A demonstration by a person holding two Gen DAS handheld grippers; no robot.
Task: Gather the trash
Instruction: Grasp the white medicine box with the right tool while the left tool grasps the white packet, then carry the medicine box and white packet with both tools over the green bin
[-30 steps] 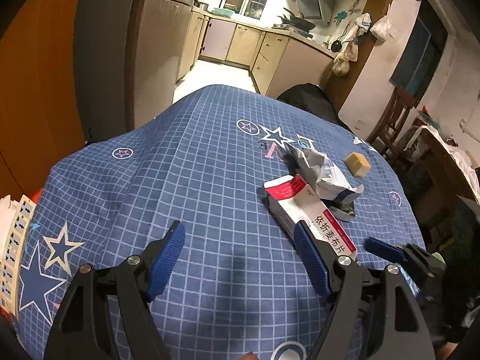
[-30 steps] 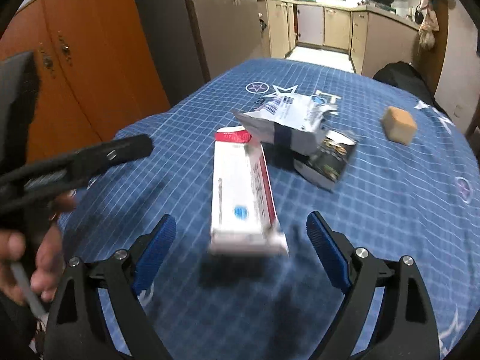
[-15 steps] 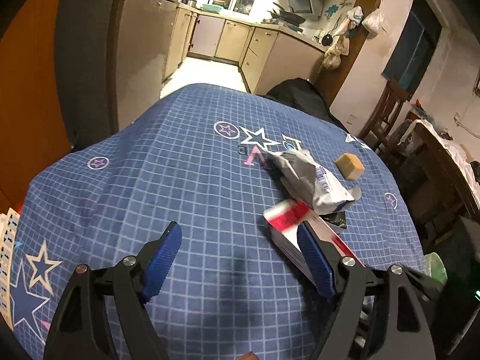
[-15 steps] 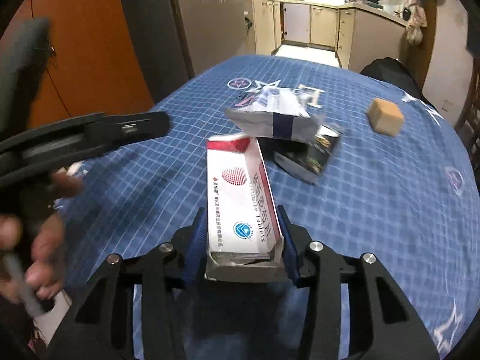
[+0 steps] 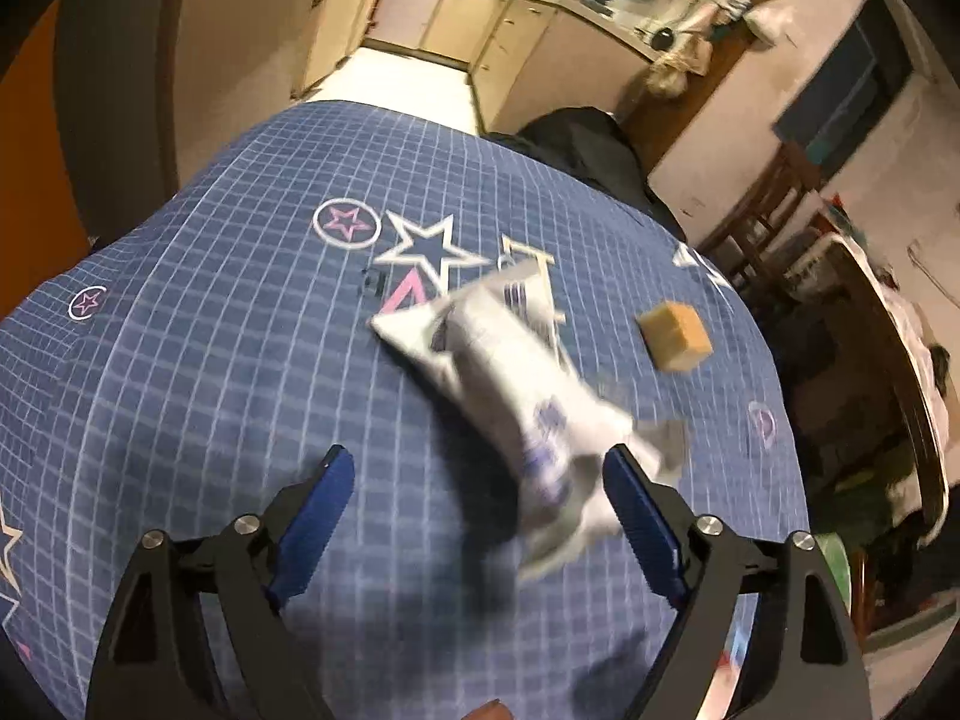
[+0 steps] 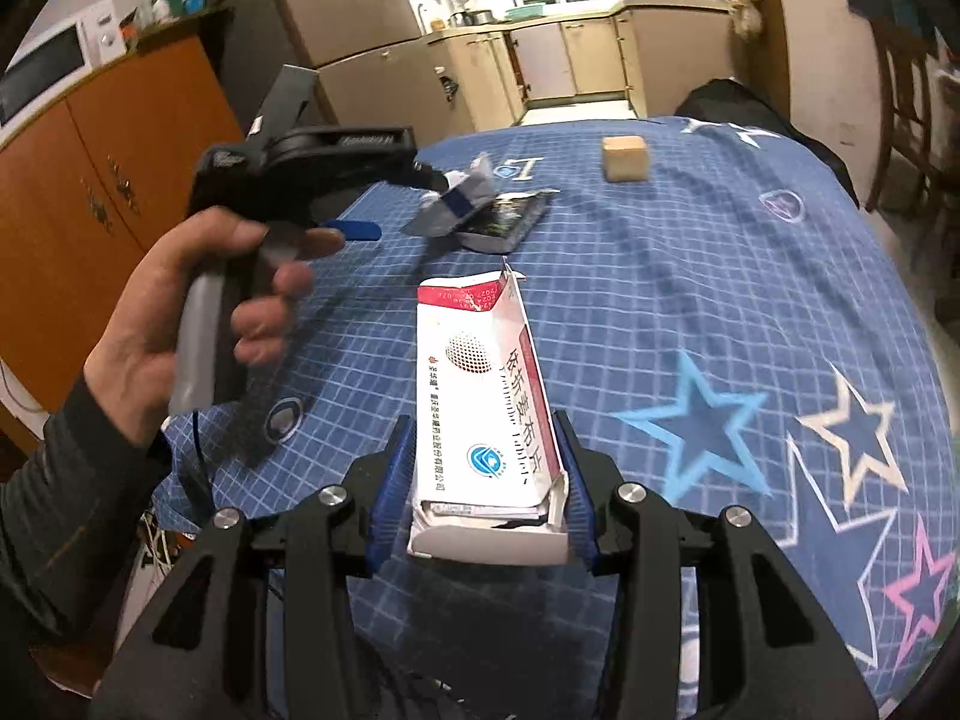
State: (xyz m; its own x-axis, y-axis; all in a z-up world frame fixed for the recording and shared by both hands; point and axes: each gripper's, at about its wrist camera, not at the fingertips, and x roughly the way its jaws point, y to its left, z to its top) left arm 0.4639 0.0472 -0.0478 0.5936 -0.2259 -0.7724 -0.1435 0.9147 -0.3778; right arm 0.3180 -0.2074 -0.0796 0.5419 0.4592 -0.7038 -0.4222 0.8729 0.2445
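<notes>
While the round surface (image 6: 690, 312), draped in a blue checked cloth printed with stars, fills the middle of both views, an orange wooden cabinet (image 6: 102, 192) stands at the left edge of the right wrist view and pale kitchen cupboards run along the top. At the lower centre of that view the right tool (image 6: 489, 480) is clamped on the near end of a white and red cardboard medicine box (image 6: 480, 396), its blue pads pressing both long sides, the torn far flap pointing up the frame. At the left of the same view a bare hand (image 6: 180, 324) in a dark sleeve holds the left tool (image 5: 474, 516). In the left wrist view its jaws are opening, wide apart at the bottom of the frame, and a crumpled white plastic wrapper (image 5: 510, 384) with blue print lies blurred between them, nearer the right pad; I cannot tell whether it touches. A dark foil packet (image 6: 504, 222) lies just beside the wrapper. A small tan cube (image 5: 675, 333) sits apart at the right of centre.
</notes>
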